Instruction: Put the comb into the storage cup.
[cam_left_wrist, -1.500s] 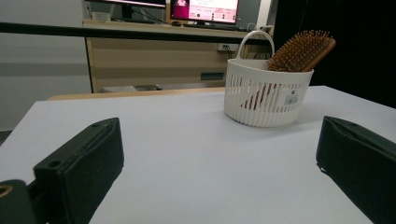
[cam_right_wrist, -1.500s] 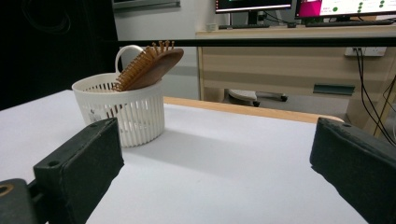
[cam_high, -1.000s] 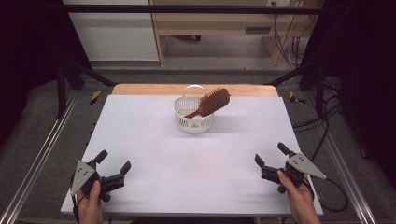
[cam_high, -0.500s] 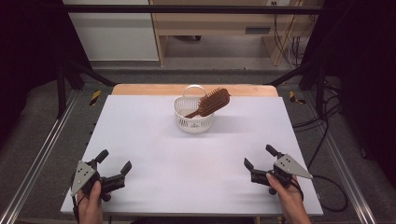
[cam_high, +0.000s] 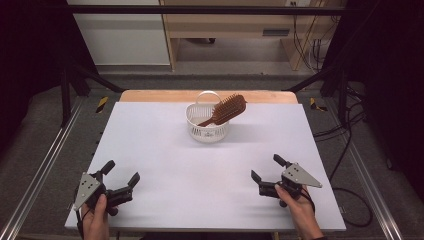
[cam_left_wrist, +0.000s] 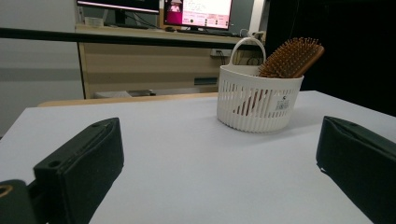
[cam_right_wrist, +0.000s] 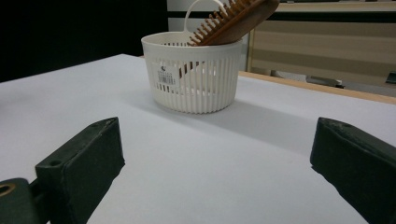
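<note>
Black jaws wide on both: left gripper (cam_high: 121, 176), right gripper (cam_high: 267, 169), each empty at table's near edge | white table (cam_high: 165, 150), wooden strip behind, desk and monitors beyond | one basket (cam_high: 207, 122) far centre, one brush (cam_high: 225, 110) leaning in it | brush handle hidden by basket wall

The basket (cam_high: 207, 126), upper centre of the high view, was white with a pattern of narrow vertical slits. The brush (cam_high: 225, 110) in it was brown wood. The table (cam_high: 165, 150) was pale lilac-white, its far edge tan. Both grippers' jaws were black, their top plates grey.
</note>
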